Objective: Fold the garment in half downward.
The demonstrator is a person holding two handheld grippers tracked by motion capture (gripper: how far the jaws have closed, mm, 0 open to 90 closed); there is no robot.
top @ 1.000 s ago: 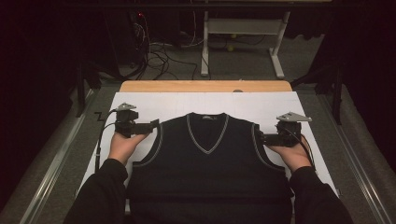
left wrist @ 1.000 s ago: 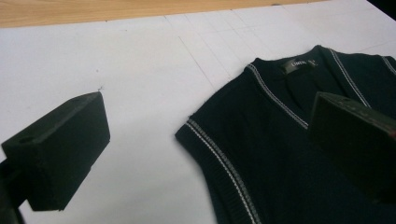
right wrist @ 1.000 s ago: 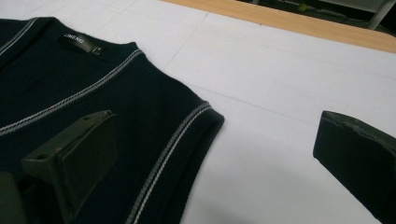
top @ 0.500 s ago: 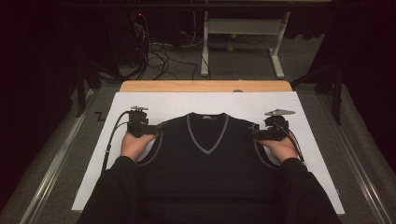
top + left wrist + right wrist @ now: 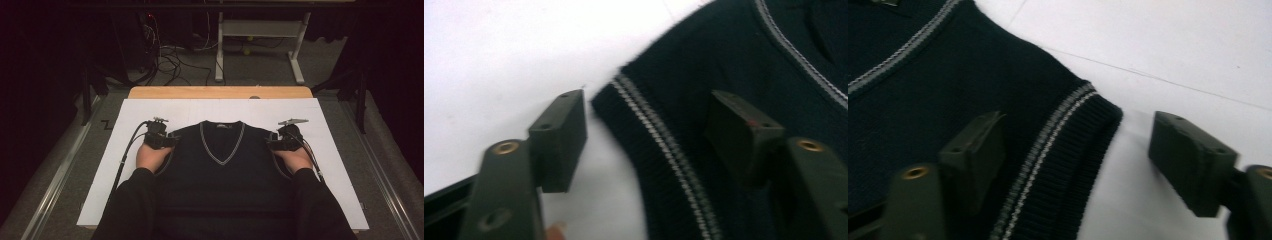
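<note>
Both hands have come in toward the black sleeveless sweater and dropped lower since a second ago, when the grippers stood just outside its shoulders. The jaws of both have just been closing.

That sweater lies flat, face up, in the middle of the white sheet, its V-neck with the grey stripe pointing toward the near edge and its collar toward the far side. Its lower part runs down between the person's dark sleeves.

At the sweater's left shoulder, the left gripper straddles the ribbed armhole edge. In the left gripper view one jaw stands over the bare white sheet and the other over the black knit, with the grey-striped trim running between them; the pads do not press on the cloth, so the jaws stand apart.

At the right shoulder, the right gripper does the same. In the right gripper view one jaw is over the knit, the other over the sheet, and the ribbed shoulder corner lies in the gap, unclamped.

Beyond the sheet's far edge shows a strip of wooden tabletop. Farther off, on the dim floor, stand a white frame and a tangle of cables.
</note>
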